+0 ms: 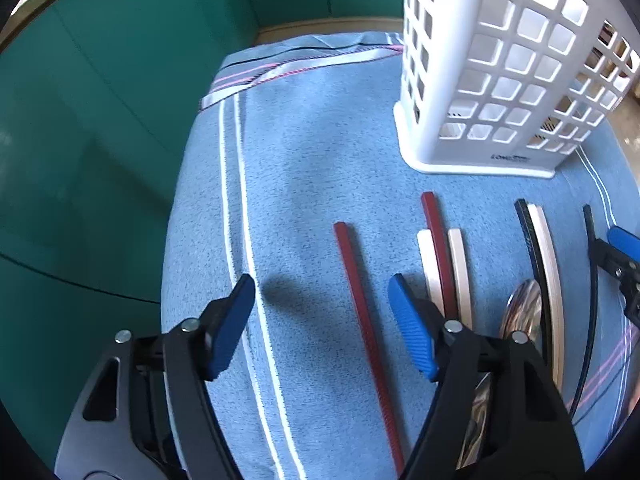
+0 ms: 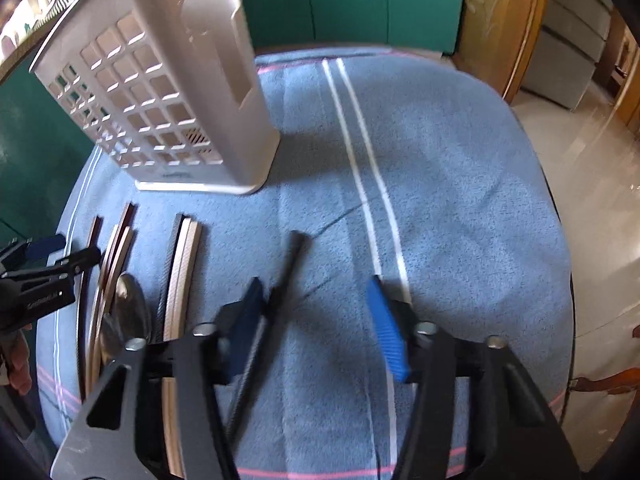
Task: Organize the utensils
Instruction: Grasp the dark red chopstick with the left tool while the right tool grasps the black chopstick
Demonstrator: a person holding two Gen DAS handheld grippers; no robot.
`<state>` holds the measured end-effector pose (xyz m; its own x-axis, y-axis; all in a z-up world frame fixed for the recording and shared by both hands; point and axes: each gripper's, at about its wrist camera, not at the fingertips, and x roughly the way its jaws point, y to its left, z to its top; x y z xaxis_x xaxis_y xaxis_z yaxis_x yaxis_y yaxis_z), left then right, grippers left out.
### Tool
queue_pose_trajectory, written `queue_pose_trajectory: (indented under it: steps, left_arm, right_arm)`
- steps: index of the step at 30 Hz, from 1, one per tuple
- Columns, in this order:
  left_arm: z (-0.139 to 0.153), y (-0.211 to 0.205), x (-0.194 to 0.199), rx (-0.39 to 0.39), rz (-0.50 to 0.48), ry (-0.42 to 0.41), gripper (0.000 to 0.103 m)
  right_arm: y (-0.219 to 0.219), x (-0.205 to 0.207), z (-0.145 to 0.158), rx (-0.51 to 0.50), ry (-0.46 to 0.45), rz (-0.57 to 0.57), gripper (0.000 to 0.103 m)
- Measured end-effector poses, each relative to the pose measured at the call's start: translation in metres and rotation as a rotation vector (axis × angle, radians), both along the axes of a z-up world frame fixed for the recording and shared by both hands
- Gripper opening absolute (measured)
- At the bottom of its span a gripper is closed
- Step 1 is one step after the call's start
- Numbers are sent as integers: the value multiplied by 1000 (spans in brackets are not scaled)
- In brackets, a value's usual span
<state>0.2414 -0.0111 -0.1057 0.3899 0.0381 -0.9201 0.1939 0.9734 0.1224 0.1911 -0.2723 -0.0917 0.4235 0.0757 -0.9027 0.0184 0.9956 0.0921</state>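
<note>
Several chopsticks lie side by side on a blue towel [image 1: 320,152] in front of a white lattice utensil basket [image 1: 500,72]. My left gripper [image 1: 324,316] is open and hangs over a lone dark red chopstick [image 1: 360,312], which lies between its fingers with neither pad touching it. Right of it lie another red chopstick [image 1: 436,240], cream ones [image 1: 460,272], a black and cream pair [image 1: 548,264] and a metal spoon [image 1: 524,308]. My right gripper [image 2: 316,316] is open. A blurred black chopstick [image 2: 284,272] runs between its fingers, close against the left pad [image 2: 246,320].
The basket [image 2: 168,80] stands upright at the back of the towel. Green cabinet doors [image 1: 100,120] close off the left and rear. The towel's right edge drops to a pale tiled floor [image 2: 592,168]. A hand [image 2: 18,364] holds the left gripper [image 2: 44,276].
</note>
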Motion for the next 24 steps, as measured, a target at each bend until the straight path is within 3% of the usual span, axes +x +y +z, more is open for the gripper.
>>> queue_pose_trajectory:
  steps: [6,10,16,19,21,24]
  left_arm:
    - [-3,11,24,-84,-18,114,64]
    - [-1,6,33,-66,-32,144,53]
    - [-1,-11,40,-63,-45,173,51]
    - [2,-16,34,-81,-53,158,30]
    - [7,-23,22,-99,-45,143,9]
    - [9,-23,15,-130,-26,131,8]
  right_arm:
    - [15,27,0,-67,88,55,47]
    - [20,47,2,-85,129,66,47]
    - [22,65,2,-106,156,82,45]
    - [23,65,3,-94,151,75,14]
    - [25,62,4,-69,154,77,12]
    - [26,57,6,-46,145,84,10]
